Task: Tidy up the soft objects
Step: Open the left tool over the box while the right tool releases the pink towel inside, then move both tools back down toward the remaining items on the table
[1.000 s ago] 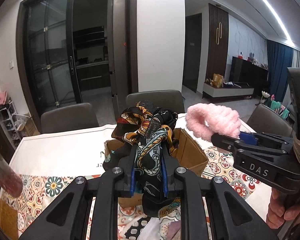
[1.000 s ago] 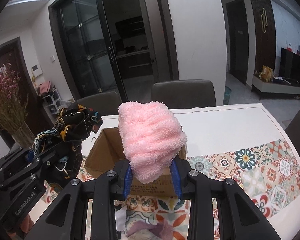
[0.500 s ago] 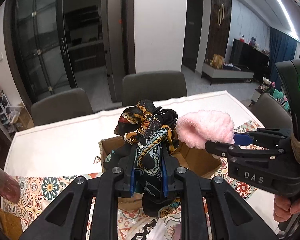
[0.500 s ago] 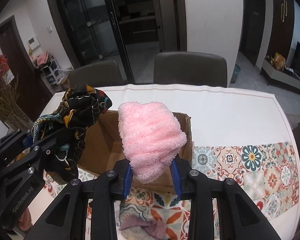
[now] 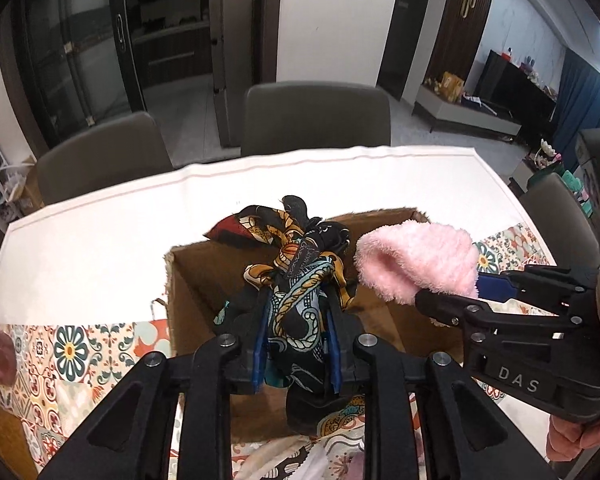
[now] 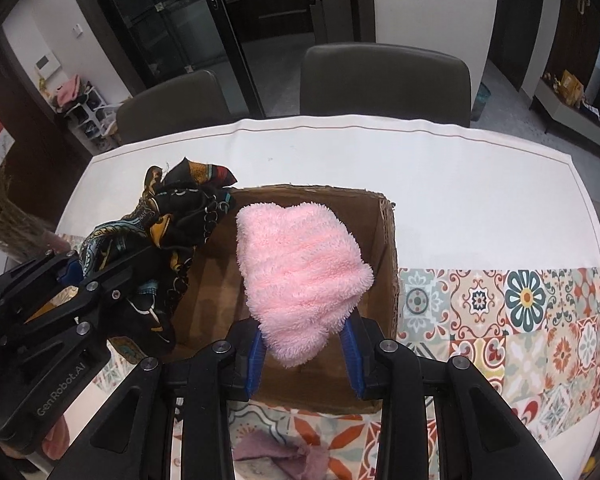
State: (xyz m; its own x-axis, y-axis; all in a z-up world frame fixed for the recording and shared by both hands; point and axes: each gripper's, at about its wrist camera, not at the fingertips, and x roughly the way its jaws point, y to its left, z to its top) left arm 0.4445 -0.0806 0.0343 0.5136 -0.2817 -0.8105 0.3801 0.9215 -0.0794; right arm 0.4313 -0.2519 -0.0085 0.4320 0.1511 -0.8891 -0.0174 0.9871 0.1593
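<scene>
Both hand-held grippers are hanging over the open cardboard box (image 6: 384,248), each carrying one soft thing. The left hand-held gripper (image 5: 296,344) is holding a dark patterned scarf (image 5: 300,280) between its blue pads; its jaws have just been opening a little, yet the bunched silk is still sitting between them and not dropping, so it looks to me like the start of a release. The right hand-held gripper (image 6: 304,352) is clamping the lower end of a fluffy pink cloth (image 6: 300,272), and the rest of it is bulging up above the jaws. Scarf and cloth are both poised above the box's hollow, side by side and close together, the scarf nearer the box's left wall as I'm seeing it from the right wrist. The box itself is standing on a table (image 6: 460,184) that is wearing a white cover with a tiled floral runner across the near part. As far as I can judge, neither piece is inside yet: the carrying is nearly done and the letting go is what is left. A mauve rag (image 6: 276,452) is lying on the runner just in front of the box, so more sorting is probably waiting. Grey chairs (image 5: 316,120) are standing along the far side.
</scene>
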